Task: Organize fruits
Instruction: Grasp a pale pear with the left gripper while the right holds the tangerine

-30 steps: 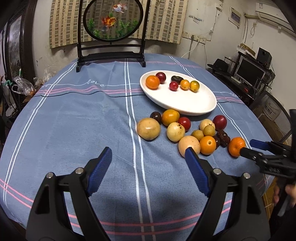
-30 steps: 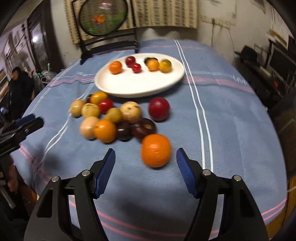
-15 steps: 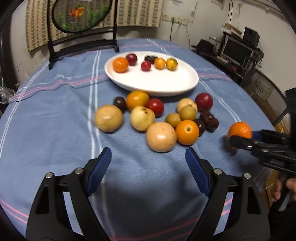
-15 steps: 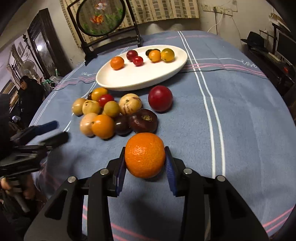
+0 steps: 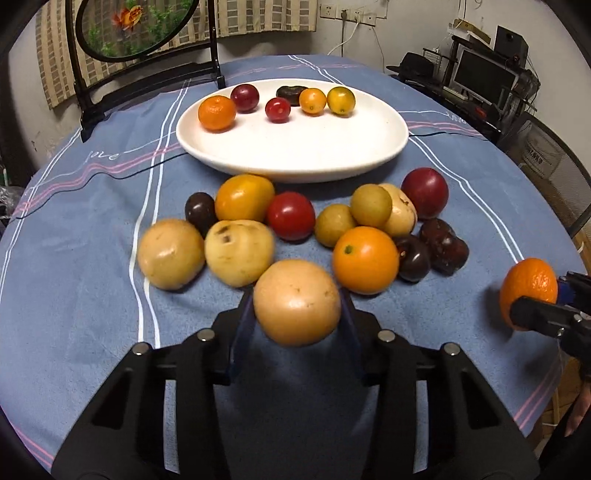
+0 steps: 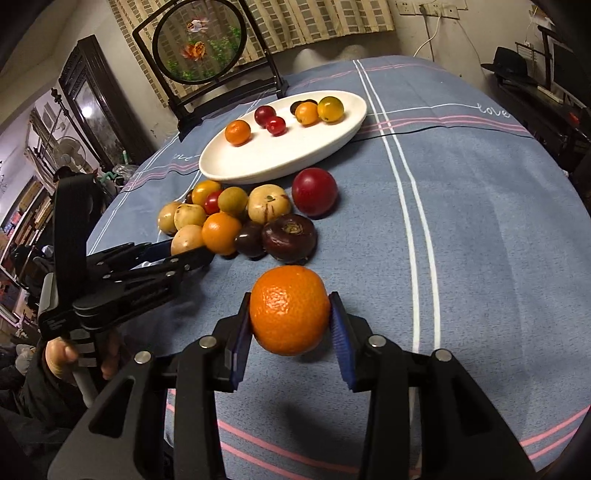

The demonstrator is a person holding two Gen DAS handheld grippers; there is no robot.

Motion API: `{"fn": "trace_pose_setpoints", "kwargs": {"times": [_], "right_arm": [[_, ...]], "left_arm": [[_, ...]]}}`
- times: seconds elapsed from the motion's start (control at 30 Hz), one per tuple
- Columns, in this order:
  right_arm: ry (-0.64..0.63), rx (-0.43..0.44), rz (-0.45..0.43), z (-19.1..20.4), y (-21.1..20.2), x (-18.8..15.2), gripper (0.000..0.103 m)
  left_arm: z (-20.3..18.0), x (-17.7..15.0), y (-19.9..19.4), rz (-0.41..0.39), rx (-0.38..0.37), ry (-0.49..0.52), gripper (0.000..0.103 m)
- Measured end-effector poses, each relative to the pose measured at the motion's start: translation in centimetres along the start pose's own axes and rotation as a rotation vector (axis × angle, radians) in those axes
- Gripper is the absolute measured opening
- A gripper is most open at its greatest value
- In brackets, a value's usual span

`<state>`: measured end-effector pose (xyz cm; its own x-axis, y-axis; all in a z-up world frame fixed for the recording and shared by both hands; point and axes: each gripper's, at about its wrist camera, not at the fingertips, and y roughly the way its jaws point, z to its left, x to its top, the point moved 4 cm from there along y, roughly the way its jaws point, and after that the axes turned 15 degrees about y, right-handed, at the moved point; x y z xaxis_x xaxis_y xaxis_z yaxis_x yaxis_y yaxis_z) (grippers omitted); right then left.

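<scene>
My left gripper (image 5: pixel 297 325) is shut on a round tan fruit (image 5: pixel 296 302) at the near edge of a pile of several fruits (image 5: pixel 303 221) on the blue cloth. My right gripper (image 6: pixel 290 332) is shut on an orange mandarin (image 6: pixel 290 309) and holds it just above the cloth, right of the pile; it also shows in the left wrist view (image 5: pixel 528 286). A white oval plate (image 5: pixel 295 147) with several small fruits along its far side lies beyond the pile. In the right wrist view the left gripper (image 6: pixel 184 254) holds the tan fruit (image 6: pixel 186 239).
A black-framed round goldfish screen (image 5: pixel 140 29) stands at the table's far edge. Desk, monitor and cables (image 5: pixel 480 74) are off to the right beyond the table edge. White and pink stripes run across the blue tablecloth (image 6: pixel 461 221).
My left gripper moved forward and shut on the tan fruit. My right gripper, shut on the mandarin half a second ago, has lifted it slightly off the cloth.
</scene>
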<state>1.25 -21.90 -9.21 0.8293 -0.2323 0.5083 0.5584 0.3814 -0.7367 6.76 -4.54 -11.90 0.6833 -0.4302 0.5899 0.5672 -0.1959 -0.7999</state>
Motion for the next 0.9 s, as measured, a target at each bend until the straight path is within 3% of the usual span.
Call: {"fn": "trace_pose_setpoints", "kwargs": {"times": [0.33, 0.7, 0.9], "right_arm": [[-0.033, 0.027, -0.008, 2.2, 0.3, 0.0, 0.041], [-0.064, -0.007, -0.026, 3.8, 0.3, 0.9, 0.040], [-0.088, -0.010, -0.030, 4.9, 0.9, 2.9, 0.040]], "left_arm": [[-1.2, 0.1, -5.7, -0.120, -0.052, 0.018, 0.044], [1.0, -0.4, -7.2, -0.165, -0.054, -0.025, 0.044], [3.1, 2.1, -7.4, -0.174, -0.033, -0.032, 0.044]]}}
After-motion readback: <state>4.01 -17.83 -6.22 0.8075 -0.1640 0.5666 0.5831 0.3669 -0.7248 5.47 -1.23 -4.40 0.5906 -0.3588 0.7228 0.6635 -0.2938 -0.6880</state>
